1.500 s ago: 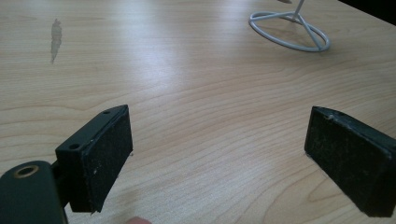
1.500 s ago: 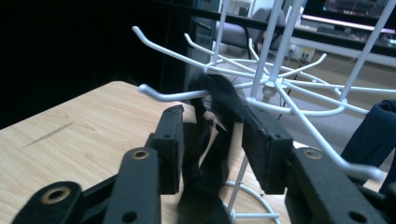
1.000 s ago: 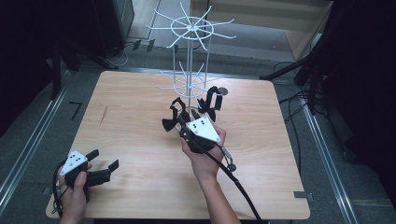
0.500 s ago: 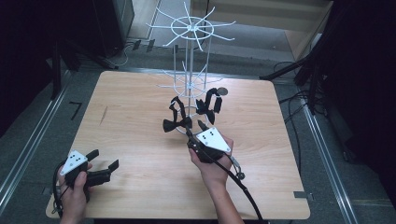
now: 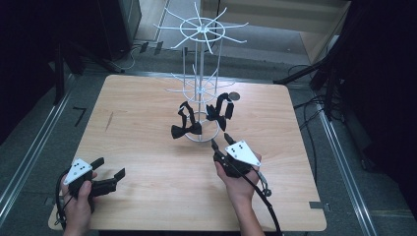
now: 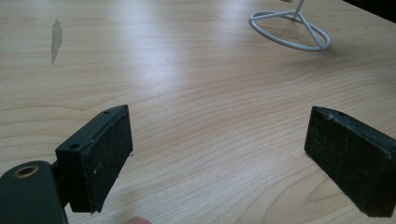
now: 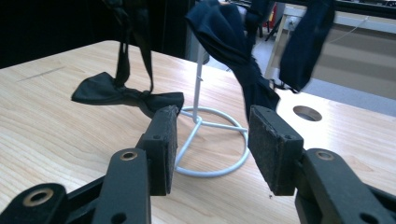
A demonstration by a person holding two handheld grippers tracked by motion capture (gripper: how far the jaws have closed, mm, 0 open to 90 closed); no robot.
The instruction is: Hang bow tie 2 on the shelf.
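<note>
On a pale wooden table (image 5: 147, 123), black fabric bow ties (image 5: 187, 129) hang from a white wire display rack (image 5: 199, 88). The right gripper (image 5: 220, 143) sits just before its base, jaws part-open and empty, lately widening. The left gripper (image 5: 110, 169) rests wide open, empty.

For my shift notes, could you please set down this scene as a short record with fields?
stand: white wire rack upright on the wooden table
hanging items: left bow tie, right bow tie, both black
right gripper: open, nothing between the pads, pointed at the rack's base
left gripper: open wide, empty, low over the table's near left corner
</note>
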